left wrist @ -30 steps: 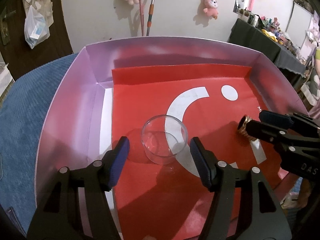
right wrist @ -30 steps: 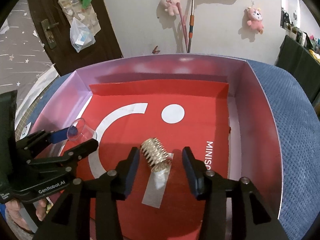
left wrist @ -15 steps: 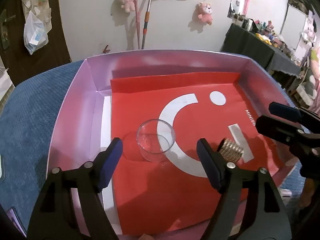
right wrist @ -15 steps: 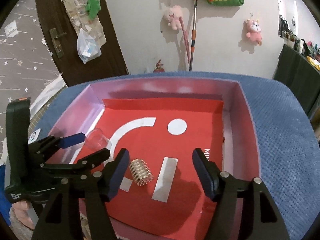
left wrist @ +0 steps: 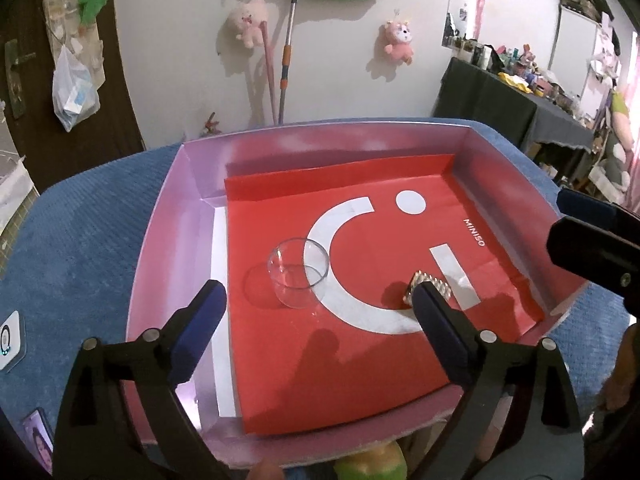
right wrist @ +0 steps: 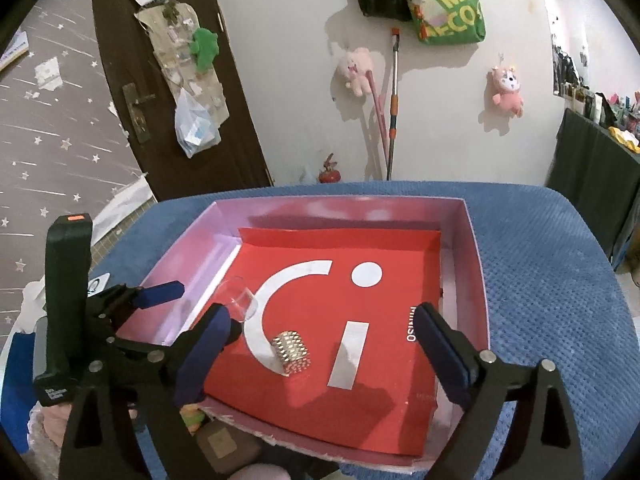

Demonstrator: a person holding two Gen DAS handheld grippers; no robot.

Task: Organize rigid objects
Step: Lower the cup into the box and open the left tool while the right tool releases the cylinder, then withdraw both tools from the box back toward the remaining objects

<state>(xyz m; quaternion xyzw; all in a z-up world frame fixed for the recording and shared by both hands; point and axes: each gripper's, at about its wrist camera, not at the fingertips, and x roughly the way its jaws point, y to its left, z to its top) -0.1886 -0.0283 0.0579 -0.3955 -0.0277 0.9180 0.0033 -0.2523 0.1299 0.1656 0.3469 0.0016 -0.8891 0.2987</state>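
A shallow pink box [left wrist: 172,240] lined with a red sheet [left wrist: 360,352] sits on a blue cloth [right wrist: 552,264]. Inside the box, a clear glass cup [left wrist: 298,272] stands upright on the red sheet toward its left side, and a small gold studded cylinder [right wrist: 291,351] lies on its side nearer the box's front edge, apart from the cup. The left gripper [left wrist: 320,320] has just been opening and its jaws stand wide, holding nothing. The right gripper [right wrist: 324,340] has likewise just been opening, wide and empty, with the cylinder lying free below.
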